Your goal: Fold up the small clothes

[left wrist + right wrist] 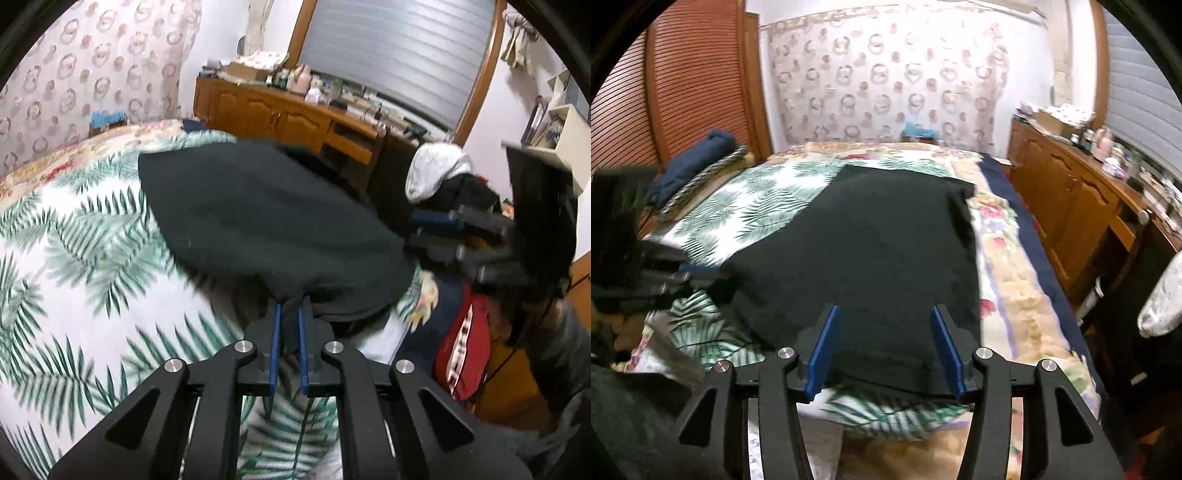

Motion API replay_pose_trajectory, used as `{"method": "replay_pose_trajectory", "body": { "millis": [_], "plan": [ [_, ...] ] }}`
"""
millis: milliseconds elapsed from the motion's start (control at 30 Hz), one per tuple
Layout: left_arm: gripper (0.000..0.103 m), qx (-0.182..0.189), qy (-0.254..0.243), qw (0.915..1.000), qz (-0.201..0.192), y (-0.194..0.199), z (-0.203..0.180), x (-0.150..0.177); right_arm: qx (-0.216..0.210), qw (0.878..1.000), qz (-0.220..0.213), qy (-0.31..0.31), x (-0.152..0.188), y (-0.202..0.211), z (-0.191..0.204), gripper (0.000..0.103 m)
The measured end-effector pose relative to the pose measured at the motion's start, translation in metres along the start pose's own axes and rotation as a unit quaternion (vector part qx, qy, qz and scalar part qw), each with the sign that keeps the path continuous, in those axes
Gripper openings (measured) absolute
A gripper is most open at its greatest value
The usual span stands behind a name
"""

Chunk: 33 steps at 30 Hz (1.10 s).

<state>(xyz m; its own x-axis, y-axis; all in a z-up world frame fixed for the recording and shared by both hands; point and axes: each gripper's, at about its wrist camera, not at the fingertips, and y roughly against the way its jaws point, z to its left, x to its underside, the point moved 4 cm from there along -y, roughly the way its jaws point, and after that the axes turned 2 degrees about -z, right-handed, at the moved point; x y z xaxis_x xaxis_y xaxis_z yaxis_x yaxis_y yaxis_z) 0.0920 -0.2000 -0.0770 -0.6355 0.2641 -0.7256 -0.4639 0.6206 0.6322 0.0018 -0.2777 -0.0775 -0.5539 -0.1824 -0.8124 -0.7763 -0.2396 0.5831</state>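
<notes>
Fingers (275, 325) pinch dark green garment (258, 214); rumpled.

There was one dark garment (871, 251), one bed (1015, 295), and two claws: left (290, 314), right (886, 343).

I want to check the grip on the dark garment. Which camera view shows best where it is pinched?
The left wrist view: the left gripper is shut on the dark garment. The right wrist view shows the garment spread on the bed, between the open right gripper.
</notes>
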Motion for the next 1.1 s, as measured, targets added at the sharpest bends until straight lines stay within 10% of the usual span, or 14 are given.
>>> {"method": "replay_pose_trajectory", "body": {
  "millis": [300, 667, 1100],
  "plan": [
    [0.009, -0.002, -0.011, 0.9995, -0.029, 0.002, -0.004, -0.040, -0.035, 0.998, 0.017, 0.052, 0.008, -0.006, 0.022, 0.054],
    [0.009, -0.001, 0.000, 0.9995, -0.032, -0.002, 0.003, -0.044, 0.038, 0.991, 0.052, 0.118, 0.019, -0.034, 0.005, 0.054],
    [0.009, -0.004, 0.016, 0.9987, -0.049, 0.008, 0.012, -0.043, 0.108, 0.985, -0.015, 0.133, -0.007, -0.040, 0.008, 0.054]
  ]
}}
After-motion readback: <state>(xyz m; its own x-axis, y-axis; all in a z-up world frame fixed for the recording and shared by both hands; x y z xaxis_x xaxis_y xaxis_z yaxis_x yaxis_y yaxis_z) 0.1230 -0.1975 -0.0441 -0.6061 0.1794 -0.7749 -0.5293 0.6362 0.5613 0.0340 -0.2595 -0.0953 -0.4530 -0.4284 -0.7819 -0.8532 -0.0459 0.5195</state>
